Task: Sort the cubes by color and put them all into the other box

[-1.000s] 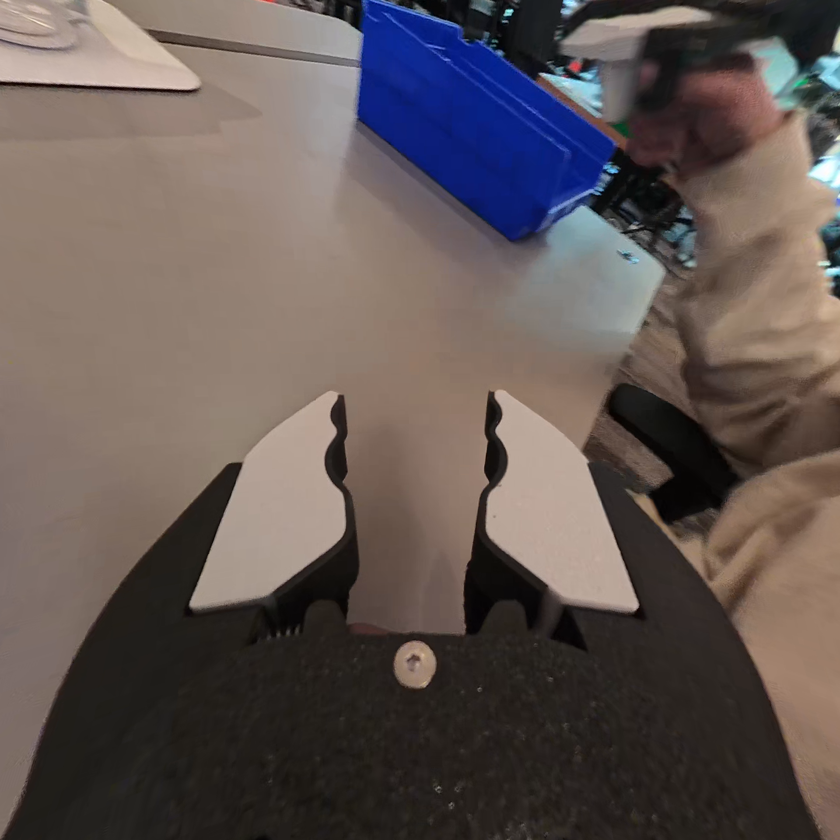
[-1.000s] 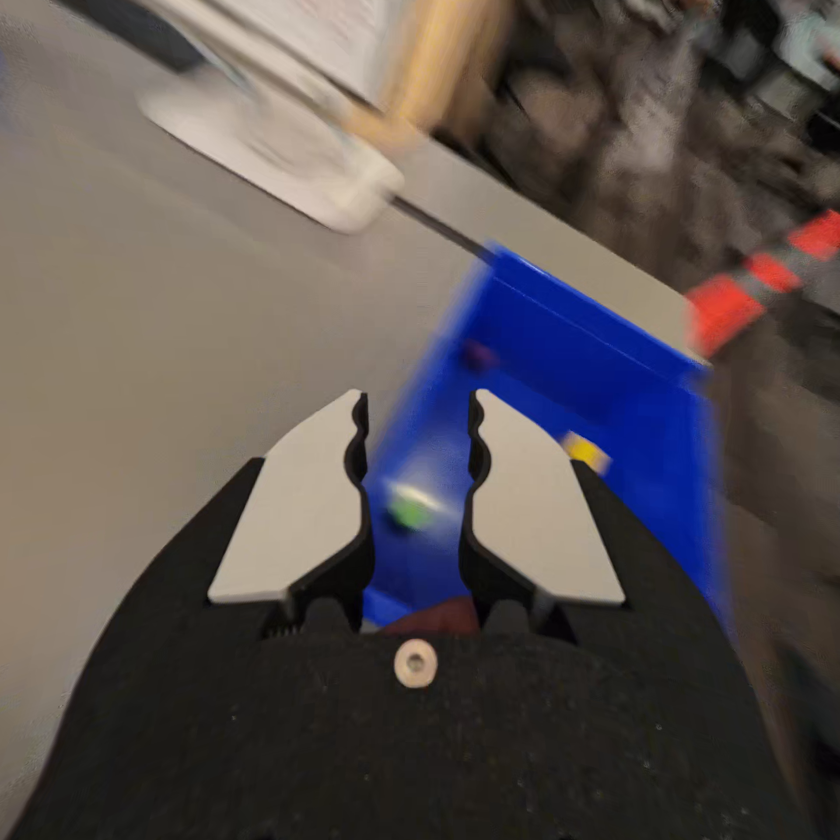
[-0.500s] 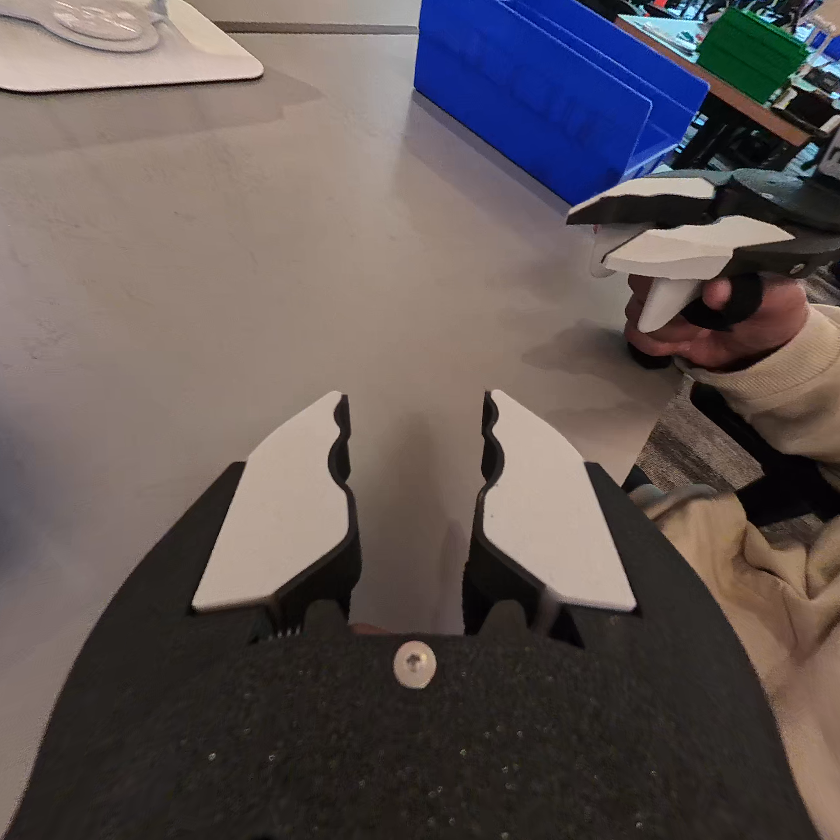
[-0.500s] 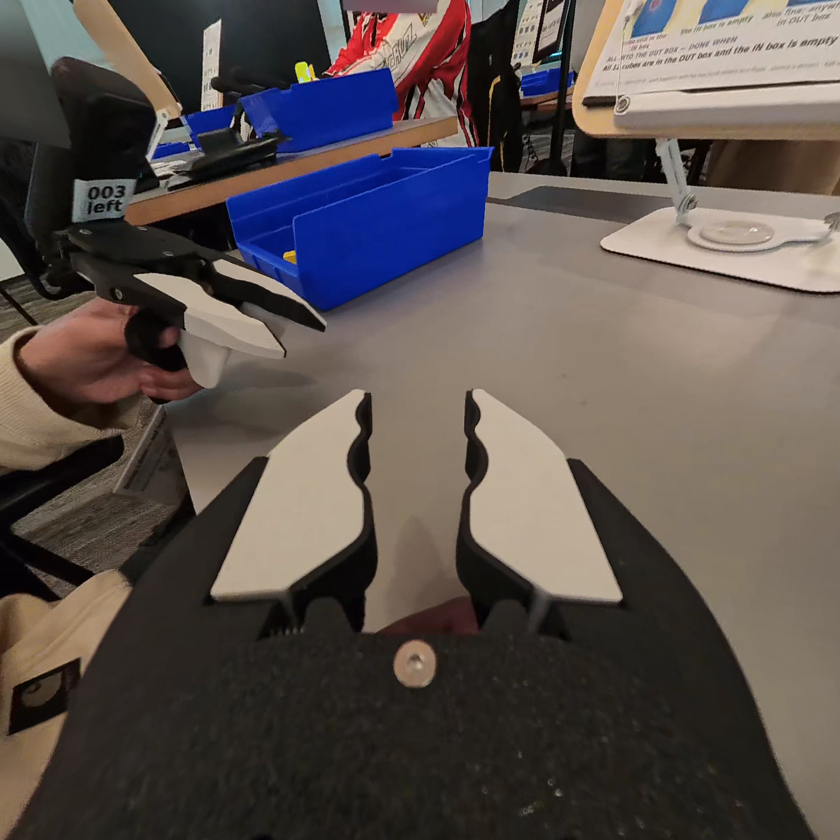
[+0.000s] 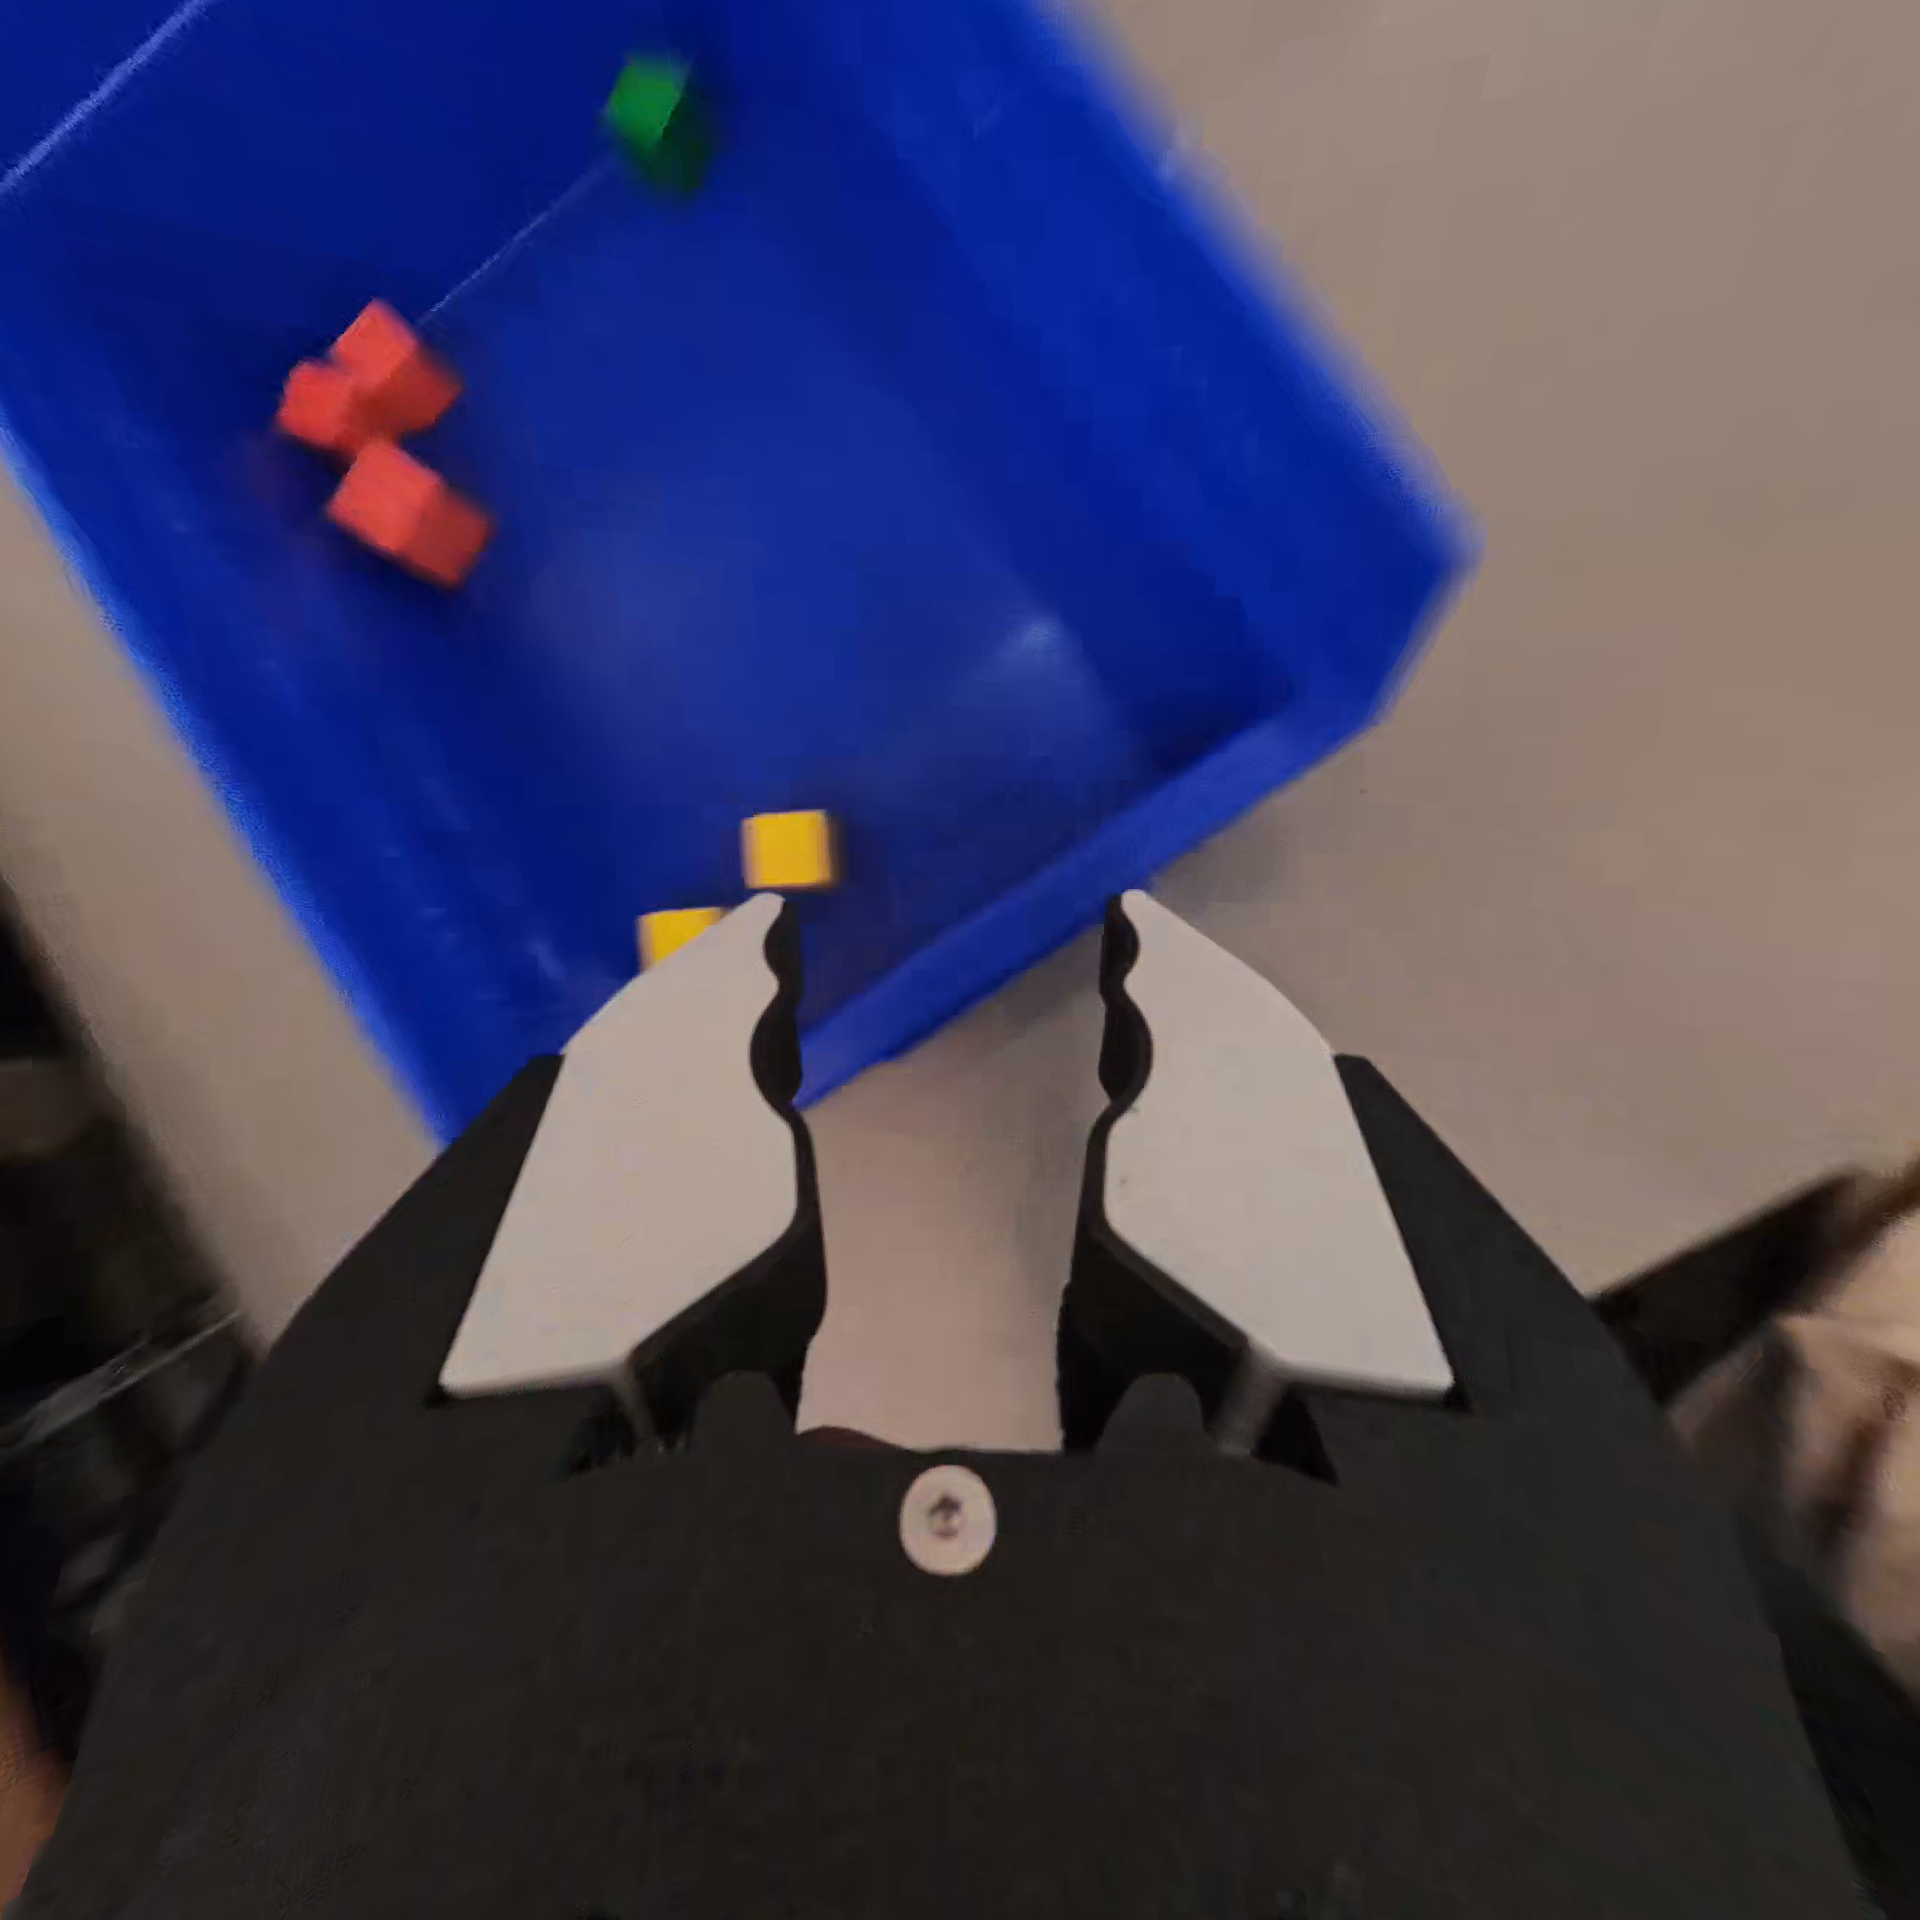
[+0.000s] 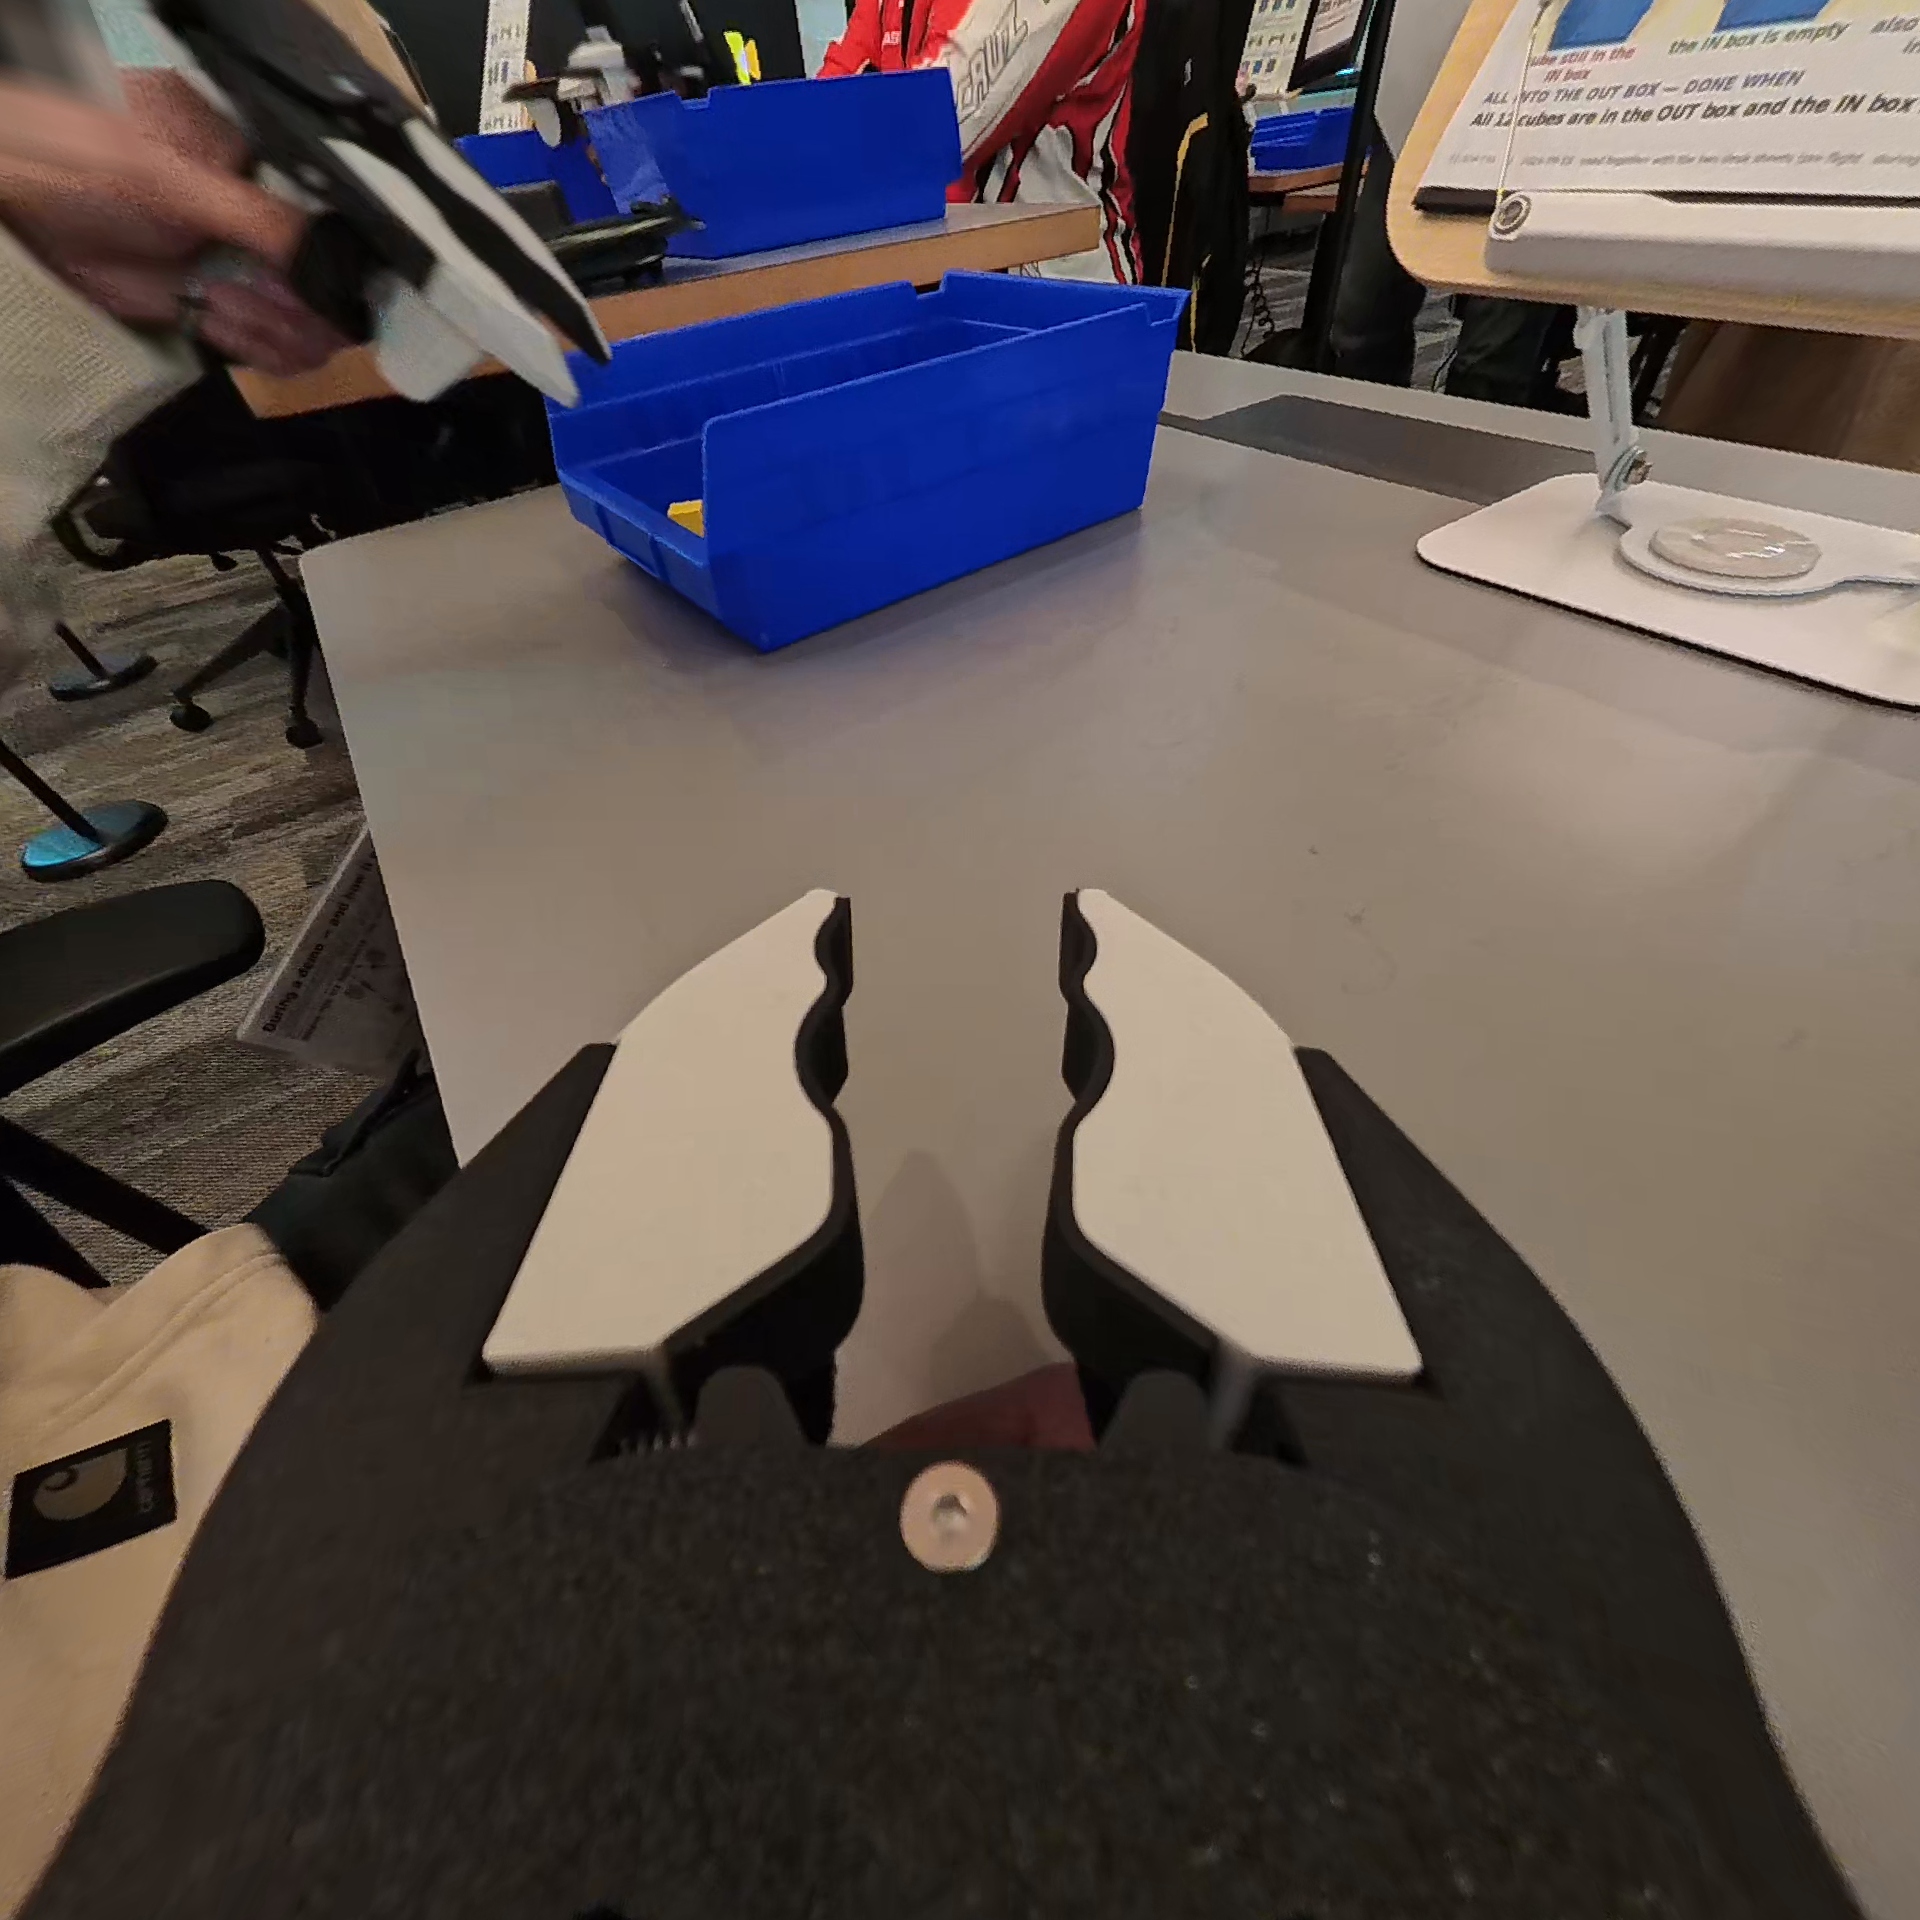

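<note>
Cubes sit in the blue box [image 5: 1039,260] at the table's [image 6: 1351,831] far left: my left wrist view shows red cubes [image 5: 400,457], a green cube [image 5: 655,120] and yellow cubes [image 5: 788,849], while my right only catches yellow. A white stand [image 6: 1683,582] sits far right. Left gripper [image 5: 945,914] hovers spread and empty over the box's near edge; right gripper [image 6: 956,904] gapes empty too.

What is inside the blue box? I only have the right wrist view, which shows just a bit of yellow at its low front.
Observer: The left wrist view looks down into the box: two yellow cubes, a cluster of red cubes, one green cube.
Operator: Is the left gripper carrying anything?
Observer: No, the left gripper is open and empty, above the box's near rim.
Operator: How many red?
Observer: About three, touching; blur prevents a sure count.
</note>
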The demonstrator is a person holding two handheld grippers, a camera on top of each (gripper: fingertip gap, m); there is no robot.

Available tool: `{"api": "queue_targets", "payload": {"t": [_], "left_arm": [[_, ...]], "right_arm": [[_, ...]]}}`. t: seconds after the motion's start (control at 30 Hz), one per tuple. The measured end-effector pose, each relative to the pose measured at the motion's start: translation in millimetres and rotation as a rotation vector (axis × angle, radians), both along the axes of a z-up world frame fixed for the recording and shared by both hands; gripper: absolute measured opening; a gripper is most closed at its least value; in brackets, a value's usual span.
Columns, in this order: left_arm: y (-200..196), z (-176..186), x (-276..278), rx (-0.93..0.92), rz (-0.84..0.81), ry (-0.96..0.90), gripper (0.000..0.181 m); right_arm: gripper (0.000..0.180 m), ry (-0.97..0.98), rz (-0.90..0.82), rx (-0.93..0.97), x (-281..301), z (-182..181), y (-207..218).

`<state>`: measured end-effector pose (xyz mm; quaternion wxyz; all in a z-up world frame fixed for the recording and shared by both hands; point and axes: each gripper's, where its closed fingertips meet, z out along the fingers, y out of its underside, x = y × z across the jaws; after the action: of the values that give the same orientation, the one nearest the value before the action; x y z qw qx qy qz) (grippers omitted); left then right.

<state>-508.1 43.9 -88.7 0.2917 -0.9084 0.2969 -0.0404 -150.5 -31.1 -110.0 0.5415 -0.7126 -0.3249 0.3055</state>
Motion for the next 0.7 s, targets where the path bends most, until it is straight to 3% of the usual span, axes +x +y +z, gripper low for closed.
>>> {"api": "queue_targets", "payload": {"t": [0.07,0.2,0.43,0.57,0.7], "left_arm": [[22,-16,-25,-0.084,0.009,0.148,0.055],[53,-48,-42,-0.243,-0.001,0.258,0.053],[57,-83,-51,-0.429,-0.04,0.359,0.052],[53,-91,-51,-0.479,-0.049,0.36,0.022],[54,-89,-43,-0.46,-0.072,0.321,0.022]], "right_arm": [[0.038,-0.006,0.012,-0.006,-2,-1,0],[0.038,-0.015,0.022,-0.001,-4,0,1],[0.037,-0.003,0.039,-0.016,-6,-2,-1],[0.036,0.006,0.047,-0.032,-6,-2,-1],[0.036,0.002,0.053,-0.031,-8,-2,-1]]}}
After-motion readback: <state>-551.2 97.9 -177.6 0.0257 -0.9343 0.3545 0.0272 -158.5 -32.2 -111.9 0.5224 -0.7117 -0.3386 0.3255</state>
